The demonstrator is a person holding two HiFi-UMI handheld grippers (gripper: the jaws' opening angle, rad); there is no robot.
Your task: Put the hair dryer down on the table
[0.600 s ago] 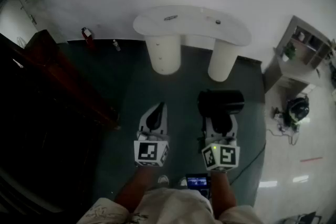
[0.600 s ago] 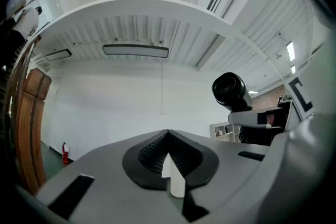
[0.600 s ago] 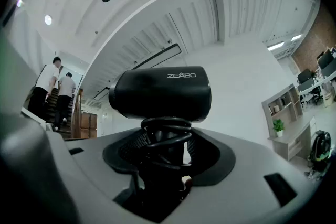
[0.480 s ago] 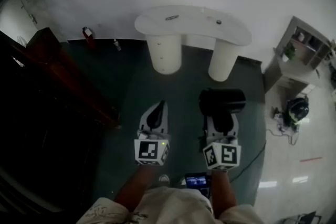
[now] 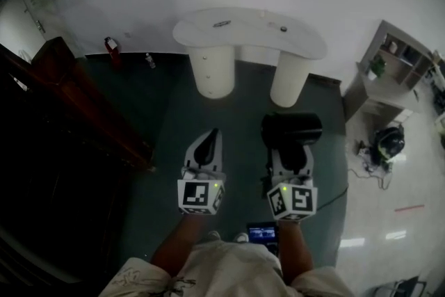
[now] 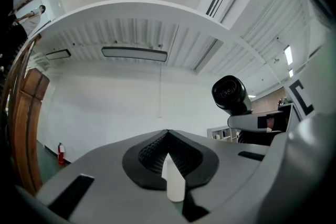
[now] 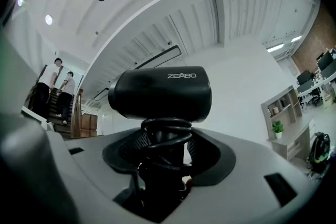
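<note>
Gripping the hair dryer (image 7: 163, 93) by its handle, the right gripper (image 5: 291, 155) has its jaws spread wide and clamped on the handle, with the black coiled cord wrapped round the handle between the pads. The dryer's black barrel sits crosswise above the jaw tips, lettering on its side. In the head view the dryer is up in the air over the green floor (image 5: 243, 122), short of the white table (image 5: 208, 28), in front of the table's right-hand leg (image 5: 287, 78) and not touching it. The left gripper (image 5: 207, 147) is held beside the right one at the same level, jaws closed tip to tip with nothing between them. The left gripper view shows the dryer's barrel off to its right. A fire extinguisher (image 5: 111, 46) stands by the wall to the left, a shelf unit (image 5: 393, 59) at right, a dark bag (image 5: 391, 142) on the pale floor near it. Two people (image 7: 60, 93) stand on stairs in the right gripper view.
</note>
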